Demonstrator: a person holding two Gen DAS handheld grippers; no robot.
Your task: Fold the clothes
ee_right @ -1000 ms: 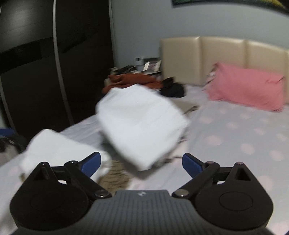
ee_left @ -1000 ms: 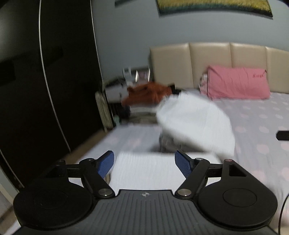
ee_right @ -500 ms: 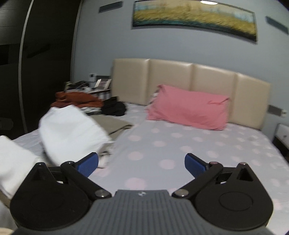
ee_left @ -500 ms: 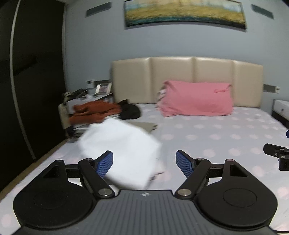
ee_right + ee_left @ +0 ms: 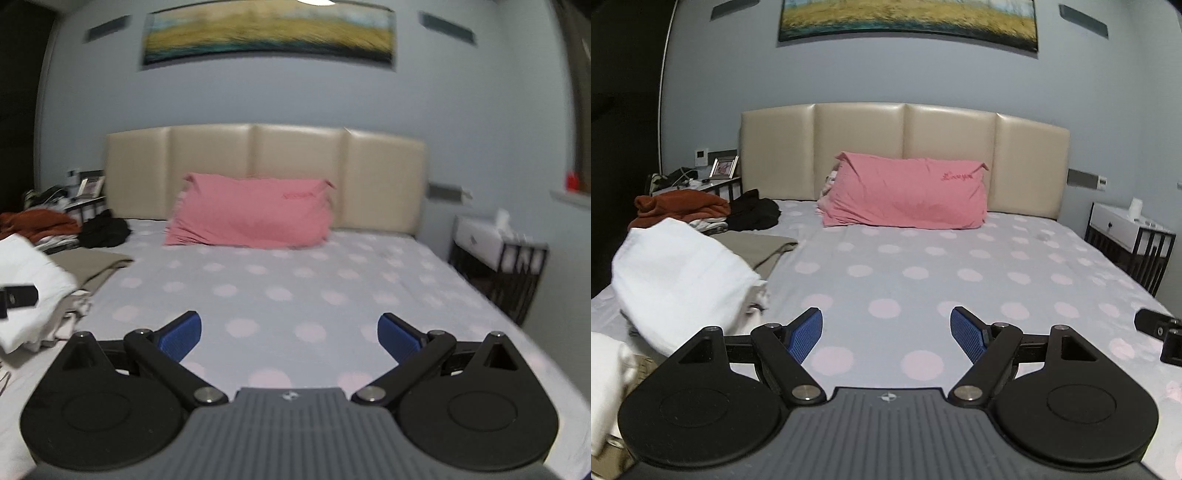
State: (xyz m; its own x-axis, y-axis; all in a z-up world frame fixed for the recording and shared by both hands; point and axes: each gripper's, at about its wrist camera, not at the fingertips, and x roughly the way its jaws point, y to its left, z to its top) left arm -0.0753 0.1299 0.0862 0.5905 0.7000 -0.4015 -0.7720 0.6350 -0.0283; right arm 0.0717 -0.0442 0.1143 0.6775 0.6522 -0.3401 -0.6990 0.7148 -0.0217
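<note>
Ribbed blue pads on both claws, left [image 5: 886,328] and right [image 5: 290,332], spread empty above dotted sheet [image 5: 923,273].

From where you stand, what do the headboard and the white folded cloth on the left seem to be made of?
The headboard looks like padded leather or imitation leather: beige, smooth, a soft sheen, split into four upright panels. Which of the two, I cannot tell. The white folded cloth looks like soft, matte cotton, perhaps towel-like: it is thick, has rounded folds and shows no shine.
</note>
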